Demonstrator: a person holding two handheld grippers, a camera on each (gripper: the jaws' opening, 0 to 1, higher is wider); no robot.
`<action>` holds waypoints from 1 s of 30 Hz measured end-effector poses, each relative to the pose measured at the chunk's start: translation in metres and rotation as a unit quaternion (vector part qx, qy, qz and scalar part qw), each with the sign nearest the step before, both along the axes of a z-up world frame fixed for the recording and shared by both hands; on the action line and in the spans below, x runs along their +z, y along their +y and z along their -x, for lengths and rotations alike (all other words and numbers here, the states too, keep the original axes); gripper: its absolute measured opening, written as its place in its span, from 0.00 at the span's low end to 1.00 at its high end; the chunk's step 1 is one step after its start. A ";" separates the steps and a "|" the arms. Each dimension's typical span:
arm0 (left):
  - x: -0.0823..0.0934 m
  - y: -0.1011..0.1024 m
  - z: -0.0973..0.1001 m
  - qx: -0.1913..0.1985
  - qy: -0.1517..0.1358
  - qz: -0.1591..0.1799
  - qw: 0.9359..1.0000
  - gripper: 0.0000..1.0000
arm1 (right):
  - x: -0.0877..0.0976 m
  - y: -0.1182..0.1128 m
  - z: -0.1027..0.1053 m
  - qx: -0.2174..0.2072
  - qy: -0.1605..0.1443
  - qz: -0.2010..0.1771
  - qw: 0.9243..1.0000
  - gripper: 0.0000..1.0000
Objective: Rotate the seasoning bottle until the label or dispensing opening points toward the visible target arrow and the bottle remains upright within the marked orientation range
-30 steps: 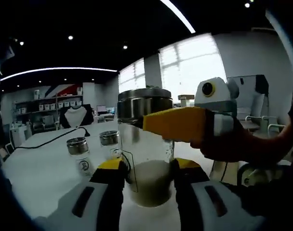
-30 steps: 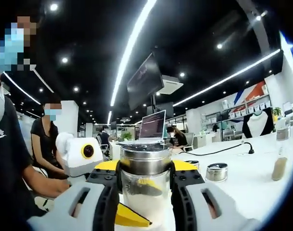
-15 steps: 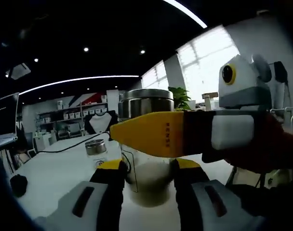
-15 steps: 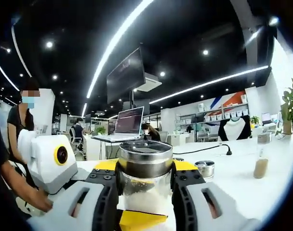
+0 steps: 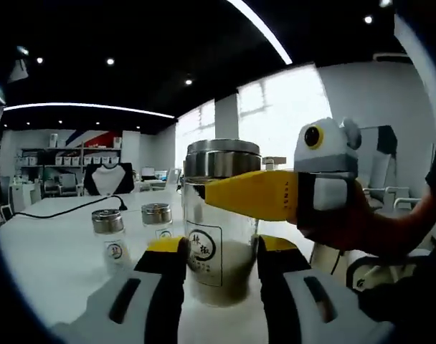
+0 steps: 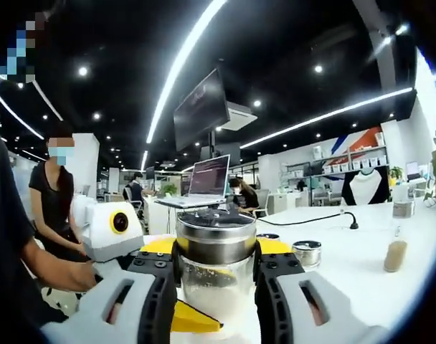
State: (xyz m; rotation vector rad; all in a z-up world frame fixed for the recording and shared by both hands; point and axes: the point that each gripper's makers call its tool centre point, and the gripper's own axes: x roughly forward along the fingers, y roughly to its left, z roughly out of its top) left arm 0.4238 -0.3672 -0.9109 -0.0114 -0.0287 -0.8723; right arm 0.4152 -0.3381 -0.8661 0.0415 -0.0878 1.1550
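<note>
Your left gripper (image 5: pixel 219 247) has its jaws clamped on the lower body of the seasoning bottle (image 5: pixel 219 240), which stands upright on the white table (image 5: pixel 53 258). The round label (image 5: pixel 198 246) with dark characters faces this camera, left of centre on the glass. Pale powder fills the lower part; the steel lid (image 5: pixel 223 158) sits on top.

Your right gripper (image 6: pixel 216 258) grips the same bottle higher up — both yellow pads pressed just under the lid. In the left gripper view its yellow jaw crosses the glass from the right.

Two small steel-lidded jars (image 5: pixel 109 231) stand apart on the table to the left, a black cable (image 5: pixel 60 208) behind them. Right gripper view — laptop (image 6: pixel 207 183) on a raised stand behind the bottle, a low steel tin (image 6: pixel 306 254) to the right.
</note>
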 end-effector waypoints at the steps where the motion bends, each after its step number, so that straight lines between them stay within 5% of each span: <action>1: 0.000 0.000 0.000 -0.010 0.004 0.004 1.000 0.41 | 0.000 -0.001 0.001 0.007 0.000 0.002 1.000 0.38; 7: 0.008 -0.006 0.013 -0.066 -0.010 0.018 0.998 0.41 | 0.008 -0.005 0.018 0.074 -0.028 -0.005 0.997 0.38; 15: 0.019 -0.013 0.034 -0.153 0.013 0.065 0.986 0.40 | 0.022 -0.015 0.040 0.162 -0.030 -0.073 0.984 0.38; 23: 0.012 -0.019 0.037 -0.181 0.041 0.083 0.979 0.40 | 0.017 -0.012 0.044 0.187 -0.022 -0.077 0.979 0.38; 30: 0.008 -0.020 0.029 -0.152 0.038 0.083 0.984 0.40 | 0.011 -0.011 0.035 0.173 -0.008 -0.081 0.982 0.38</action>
